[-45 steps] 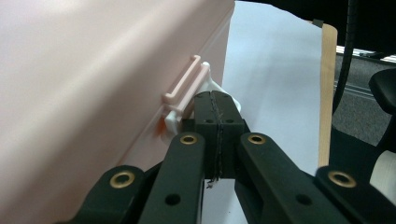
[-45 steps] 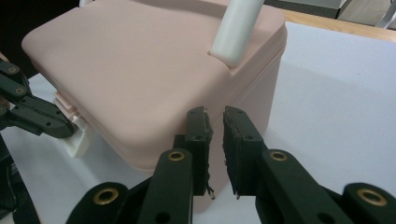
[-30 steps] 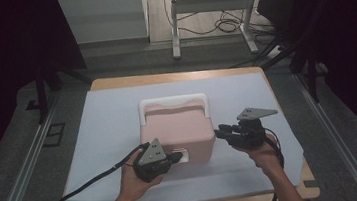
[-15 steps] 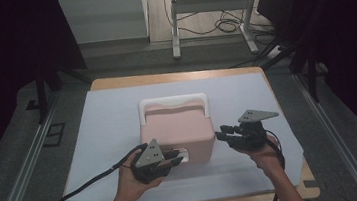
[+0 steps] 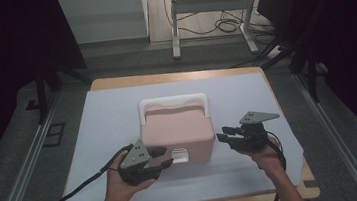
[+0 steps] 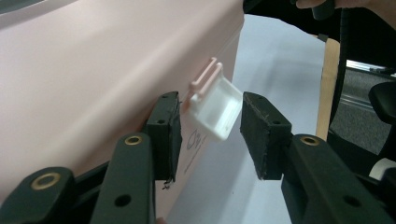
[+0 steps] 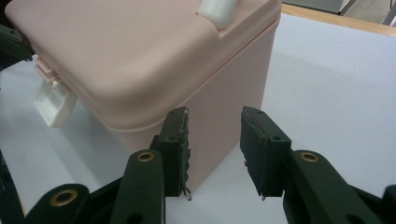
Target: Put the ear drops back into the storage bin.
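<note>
A pink lidded box (image 5: 175,128) with a white handle (image 5: 172,101) stands mid-table on the white mat (image 5: 108,118). Its white latch (image 5: 179,155) sticks out from the near wall. My left gripper (image 5: 165,158) sits at that wall. Its jaws have just been opening, and the latch (image 6: 215,108) lies between the pads (image 6: 261,135) untouched. My right gripper (image 5: 225,135) is by the box's right near corner (image 7: 224,116). Its jaws have also just been opening. They hold nothing, and the corner stands just ahead of the gap.
The mat covers a wooden table whose bare edge (image 5: 174,76) shows at the back and right. A cable (image 5: 82,186) trails from the left gripper over the mat's front left. Metal rails (image 5: 23,172) run along both sides of the table. A desk frame (image 5: 207,7) stands beyond.
The left gripper's jaws have parted from shut to wide around the latch, and that hand has drawn slightly back. The right gripper's jaws have widened a little while its hand stayed put.
</note>
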A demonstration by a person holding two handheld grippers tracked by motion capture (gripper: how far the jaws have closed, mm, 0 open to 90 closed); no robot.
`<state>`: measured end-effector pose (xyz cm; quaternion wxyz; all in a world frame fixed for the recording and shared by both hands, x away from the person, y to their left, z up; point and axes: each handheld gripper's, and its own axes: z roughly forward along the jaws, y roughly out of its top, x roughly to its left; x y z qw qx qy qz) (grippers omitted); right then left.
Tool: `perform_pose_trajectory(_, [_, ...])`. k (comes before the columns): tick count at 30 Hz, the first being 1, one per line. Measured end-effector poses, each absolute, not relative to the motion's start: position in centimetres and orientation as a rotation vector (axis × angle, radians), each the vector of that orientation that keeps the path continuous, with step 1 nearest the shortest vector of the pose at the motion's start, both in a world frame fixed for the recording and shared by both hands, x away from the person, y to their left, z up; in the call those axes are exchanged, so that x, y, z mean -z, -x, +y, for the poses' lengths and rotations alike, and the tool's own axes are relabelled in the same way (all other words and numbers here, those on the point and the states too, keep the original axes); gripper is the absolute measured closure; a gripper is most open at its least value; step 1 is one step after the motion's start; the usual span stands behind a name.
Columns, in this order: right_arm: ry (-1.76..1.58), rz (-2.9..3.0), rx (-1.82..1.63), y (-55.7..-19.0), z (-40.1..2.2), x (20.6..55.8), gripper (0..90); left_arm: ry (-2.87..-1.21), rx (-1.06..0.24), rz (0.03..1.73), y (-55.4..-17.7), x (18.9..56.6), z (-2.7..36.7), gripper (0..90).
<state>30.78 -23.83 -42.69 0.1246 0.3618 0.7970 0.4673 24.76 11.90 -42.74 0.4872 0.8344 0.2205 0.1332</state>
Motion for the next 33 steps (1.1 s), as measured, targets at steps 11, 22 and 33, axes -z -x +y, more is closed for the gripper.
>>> perform_pose_trajectory(11, [-1.070,2.333,-1.347,-30.9,-24.1,43.6,61.0,-2.010,-0.333,0.599,-24.3,42.9,14.1,56.5])
perform_pose_trajectory(22, [-1.092,2.340,-1.339,-31.1,-24.7,44.2,60.4,-2.003,-0.329,0.663,-23.8,43.7,16.2,55.8])
perform_pose_trajectory(33, [-1.116,2.343,-1.317,-31.4,-25.1,44.9,59.9,-1.986,-0.327,0.805,-25.0,45.4,18.9,54.9])
